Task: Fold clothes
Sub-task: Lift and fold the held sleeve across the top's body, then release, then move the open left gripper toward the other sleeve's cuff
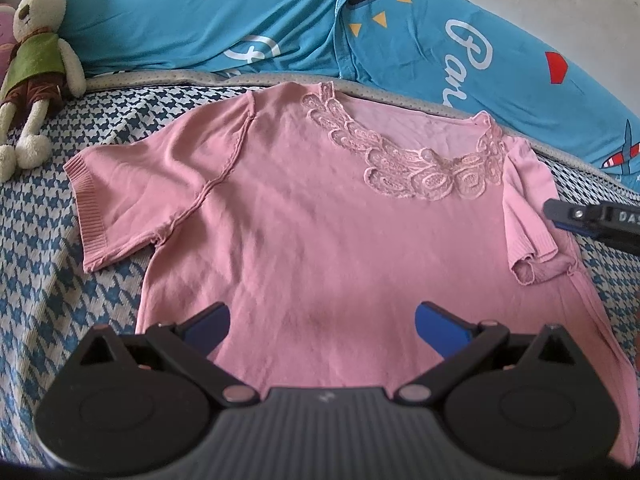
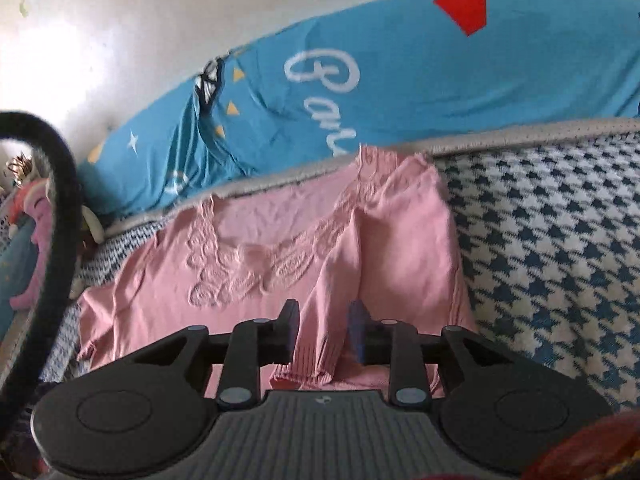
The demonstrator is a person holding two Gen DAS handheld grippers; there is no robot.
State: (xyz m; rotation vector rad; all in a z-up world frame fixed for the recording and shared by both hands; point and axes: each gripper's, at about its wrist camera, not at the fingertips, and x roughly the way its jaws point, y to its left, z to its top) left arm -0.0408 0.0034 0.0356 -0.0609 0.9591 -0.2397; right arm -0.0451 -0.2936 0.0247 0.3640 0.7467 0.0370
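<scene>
Nearest in the right wrist view, the right tool (image 2: 324,330) has its jaws drawn narrow about the ribbed cuff of the sleeve (image 2: 320,320) of a pink short-sleeved top (image 2: 248,256); the cloth passes between them, though whether the pads truly pinch it is hard to tell. That sleeve lies turned in over the body of the top, which suggests a sleeve fold is the step in hand.

The left tool (image 1: 322,326) hangs wide open above the lower body of the top, holding nothing. The top lies front up on the houndstooth bed cover (image 1: 48,280), lace neckline (image 1: 404,160) toward twelve o'clock, the other sleeve (image 1: 120,196) spread flat at nine o'clock.

Beyond are a blue pillow (image 1: 240,20) and a stuffed rabbit (image 1: 36,60).

The next move calls for laying the turned-in sleeve flat and letting it go cleanly.
</scene>
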